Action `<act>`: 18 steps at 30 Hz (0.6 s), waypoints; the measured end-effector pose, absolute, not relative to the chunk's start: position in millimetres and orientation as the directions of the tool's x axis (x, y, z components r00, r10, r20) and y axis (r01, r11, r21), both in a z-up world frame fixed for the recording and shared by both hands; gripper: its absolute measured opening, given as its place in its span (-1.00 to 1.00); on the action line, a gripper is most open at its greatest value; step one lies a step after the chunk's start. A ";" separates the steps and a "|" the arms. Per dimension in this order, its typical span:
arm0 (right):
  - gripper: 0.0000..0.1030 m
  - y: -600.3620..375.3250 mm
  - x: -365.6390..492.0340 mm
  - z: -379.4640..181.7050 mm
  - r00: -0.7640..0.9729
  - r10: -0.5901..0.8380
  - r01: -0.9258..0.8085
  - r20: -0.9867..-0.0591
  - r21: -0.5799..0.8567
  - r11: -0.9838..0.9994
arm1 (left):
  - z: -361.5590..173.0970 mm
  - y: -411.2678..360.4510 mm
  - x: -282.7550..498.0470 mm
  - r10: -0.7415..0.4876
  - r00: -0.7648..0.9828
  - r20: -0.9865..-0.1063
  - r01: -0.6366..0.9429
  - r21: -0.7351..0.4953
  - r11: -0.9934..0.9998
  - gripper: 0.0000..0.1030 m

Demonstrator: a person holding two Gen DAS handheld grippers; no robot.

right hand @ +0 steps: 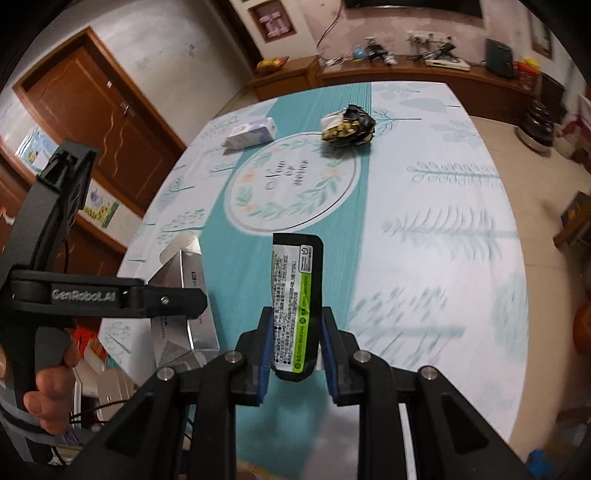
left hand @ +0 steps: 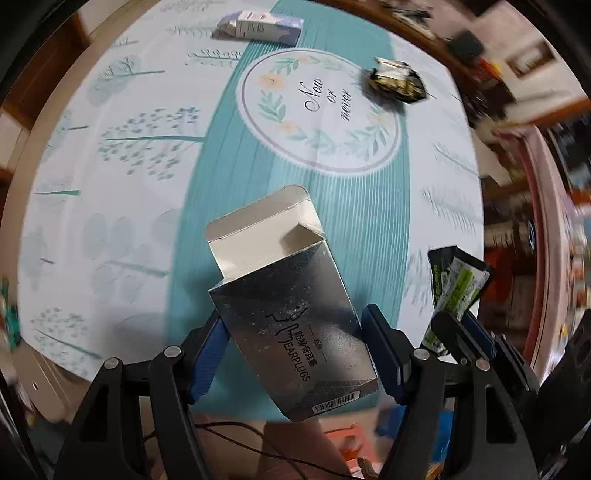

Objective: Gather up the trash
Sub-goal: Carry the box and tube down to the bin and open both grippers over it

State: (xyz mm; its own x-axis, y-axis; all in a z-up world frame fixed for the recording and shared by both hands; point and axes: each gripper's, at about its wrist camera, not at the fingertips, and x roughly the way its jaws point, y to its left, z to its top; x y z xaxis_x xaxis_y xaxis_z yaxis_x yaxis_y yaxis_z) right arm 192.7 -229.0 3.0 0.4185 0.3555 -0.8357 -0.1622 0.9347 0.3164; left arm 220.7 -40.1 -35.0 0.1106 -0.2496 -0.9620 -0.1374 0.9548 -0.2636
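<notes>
My left gripper [left hand: 291, 354] is shut on a silver earplugs box [left hand: 291, 325] with its top flap open, held above the near edge of the table. My right gripper [right hand: 297, 350] is shut on a black and green wrapper [right hand: 297, 291], held upright over the near table edge. That wrapper also shows in the left wrist view [left hand: 454, 291], beside the right gripper. The silver box also shows in the right wrist view [right hand: 184, 295], to the left. On the table lie a crumpled black and gold wrapper [right hand: 347, 127] [left hand: 397, 83] and a white and purple carton [right hand: 251, 134] [left hand: 258, 24].
A tablecloth [right hand: 424, 229] with teal trees and a round "Now or never" print covers the table. A wooden sideboard [right hand: 406, 72] with cables and devices stands behind it. A brown door [right hand: 96, 122] is at the left. Red and orange things lie on the floor below the near edge [left hand: 343, 439].
</notes>
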 end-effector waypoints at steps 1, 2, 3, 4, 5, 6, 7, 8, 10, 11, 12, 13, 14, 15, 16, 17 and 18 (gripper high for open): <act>-0.54 -222.0 182.7 5.8 0.431 0.348 -0.148 -0.833 0.315 0.937 | -31.7 -33.6 211.6 -0.254 0.115 -0.960 -0.109 -0.266 0.958 0.35; -0.54 -214.0 169.5 8.7 0.446 0.340 -0.131 -0.828 0.316 0.940 | -24.6 -24.0 201.0 -0.260 0.124 -0.958 -0.070 -0.269 0.961 0.35; -0.54 -202.3 152.1 12.0 0.465 0.331 -0.108 -0.821 0.318 0.942 | -20.7 -14.5 186.5 -0.261 0.130 -0.957 -0.042 -0.268 0.962 0.35; -0.54 -195.3 141.9 13.9 0.476 0.324 -0.093 -0.817 0.320 0.943 | -17.0 -8.0 174.6 -0.260 0.138 -0.956 -0.004 -0.263 0.965 0.35; -0.54 -185.6 126.7 15.4 0.489 0.319 -0.070 -0.812 0.328 0.942 | -15.0 2.4 161.5 -0.261 0.142 -0.955 0.026 -0.260 0.965 0.35; -0.54 -179.0 115.8 16.0 0.497 0.317 -0.053 -0.808 0.336 0.940 | -9.3 18.3 141.8 -0.263 0.145 -0.954 0.052 -0.258 0.965 0.35; -0.54 -170.5 102.7 15.8 0.504 0.312 -0.033 -0.805 0.343 0.939 | -7.3 25.2 130.2 -0.265 0.145 -0.953 0.076 -0.257 0.964 0.35; -0.54 -163.1 91.7 14.7 0.507 0.308 -0.017 -0.805 0.348 0.938 | -6.2 30.7 117.9 -0.265 0.144 -0.953 0.109 -0.251 0.962 0.35; -0.54 -147.9 68.5 10.7 0.501 0.300 0.012 -0.811 0.354 0.935 | -4.0 37.3 100.1 -0.263 0.141 -0.955 0.152 -0.241 0.959 0.35; -0.54 -140.3 56.4 7.7 0.492 0.297 0.024 -0.818 0.354 0.935 | -4.5 40.0 91.0 -0.259 0.139 -0.956 0.180 -0.233 0.956 0.35; -0.54 -134.2 46.2 4.7 0.482 0.295 0.034 -0.825 0.354 0.935 | -4.2 42.3 83.1 -0.258 0.138 -0.956 0.200 -0.228 0.953 0.35; -0.54 -129.8 38.3 2.1 0.473 0.294 0.041 -0.831 0.354 0.934 | -4.6 43.8 75.2 -0.258 0.137 -0.956 0.223 -0.223 0.949 0.36; -0.54 -125.6 29.2 -1.4 0.461 0.292 0.050 -0.838 0.353 0.934 | -5.8 43.5 69.7 -0.257 0.139 -0.956 0.243 -0.219 0.945 0.36; -0.54 -122.4 20.9 -5.7 0.448 0.291 0.058 -0.845 0.352 0.934 | -7.6 43.5 61.4 -0.253 0.142 -0.957 0.270 -0.209 0.940 0.36; -0.54 -119.7 13.9 -9.5 0.436 0.290 0.065 -0.852 0.352 0.934 | -10.4 42.8 54.0 -0.249 0.146 -0.958 0.292 -0.199 0.936 0.36; -0.54 -118.2 7.6 -14.4 0.424 0.290 0.071 -0.858 0.351 0.934 | -13.8 42.2 46.7 -0.246 0.146 -0.958 0.307 -0.193 0.932 0.36; -0.54 -116.2 -1.0 -22.2 0.405 0.290 0.082 -0.867 0.350 0.933 | -17.5 42.1 40.6 -0.246 0.143 -0.959 0.316 -0.192 0.929 0.36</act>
State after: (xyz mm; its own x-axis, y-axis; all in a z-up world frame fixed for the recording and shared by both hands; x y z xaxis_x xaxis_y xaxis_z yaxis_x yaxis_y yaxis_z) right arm -1.0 -116.2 -22.2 0.4049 0.2896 -0.8673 0.0824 0.9331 0.3501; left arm 40.6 42.1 -17.5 0.1427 -0.2461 -0.9587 0.3158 0.9293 -0.1915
